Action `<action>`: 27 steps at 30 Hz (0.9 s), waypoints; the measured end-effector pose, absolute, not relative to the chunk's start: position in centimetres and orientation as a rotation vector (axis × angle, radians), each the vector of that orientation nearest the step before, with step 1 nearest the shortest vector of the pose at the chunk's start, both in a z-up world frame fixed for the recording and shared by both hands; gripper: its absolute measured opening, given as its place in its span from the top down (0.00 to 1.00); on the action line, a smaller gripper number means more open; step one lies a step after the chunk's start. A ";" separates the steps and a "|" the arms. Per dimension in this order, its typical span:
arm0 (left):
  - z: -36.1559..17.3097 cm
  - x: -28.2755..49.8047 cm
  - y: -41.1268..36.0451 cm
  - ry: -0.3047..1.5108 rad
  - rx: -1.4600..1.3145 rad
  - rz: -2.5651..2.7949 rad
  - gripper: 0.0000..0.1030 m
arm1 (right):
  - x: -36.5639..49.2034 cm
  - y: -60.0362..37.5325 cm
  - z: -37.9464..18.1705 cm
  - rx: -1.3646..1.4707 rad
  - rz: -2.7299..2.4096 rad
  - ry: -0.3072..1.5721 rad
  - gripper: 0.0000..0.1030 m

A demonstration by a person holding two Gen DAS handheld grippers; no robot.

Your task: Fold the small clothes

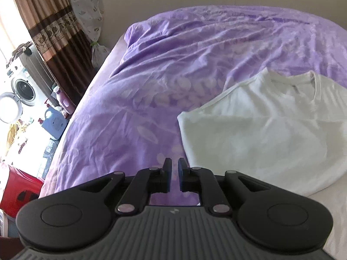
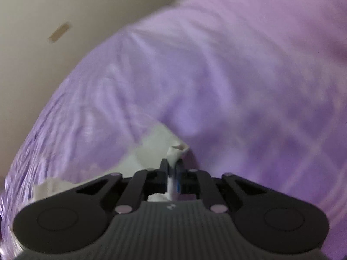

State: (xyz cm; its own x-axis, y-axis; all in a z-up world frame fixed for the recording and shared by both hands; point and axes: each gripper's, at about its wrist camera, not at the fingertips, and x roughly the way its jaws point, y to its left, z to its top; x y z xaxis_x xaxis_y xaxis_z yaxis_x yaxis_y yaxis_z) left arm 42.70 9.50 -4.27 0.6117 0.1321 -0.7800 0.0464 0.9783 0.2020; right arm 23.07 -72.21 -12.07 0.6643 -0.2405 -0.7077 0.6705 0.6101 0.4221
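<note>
A white T-shirt [image 1: 271, 125] lies on the purple bedsheet [image 1: 162, 65], collar toward the far side, its left side folded to a straight edge. My left gripper [image 1: 174, 164] hovers over the sheet just left of the shirt's near corner. Its jaws stand a narrow gap apart with nothing between them. In the blurred right wrist view, my right gripper [image 2: 172, 162] is shut on a bunched edge of the white shirt [image 2: 156, 145], and a tuft of fabric pokes out past the fingertips. More white cloth trails down to the left, under the gripper body.
The bed's left edge drops to a floor with a red stool [image 1: 19, 190], a blue jug [image 1: 54, 123] and a washing machine [image 1: 23, 88]. A brown curtain [image 1: 54, 28] hangs at the far left. A beige wall [image 2: 54, 43] backs the bed.
</note>
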 end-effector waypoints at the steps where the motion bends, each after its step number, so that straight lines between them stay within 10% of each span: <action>1: -4.0 42.7 9.6 0.909 0.194 0.048 0.89 | 23.7 -71.6 -10.6 0.700 -0.550 0.640 0.99; 16: 0.8 41.0 13.2 0.797 -0.113 -0.068 0.89 | 40.2 -42.9 18.8 0.133 -0.104 0.435 0.99; 27: -1.5 38.9 18.2 0.848 -0.179 -0.109 0.89 | 47.3 -11.8 8.9 0.090 0.319 0.599 0.99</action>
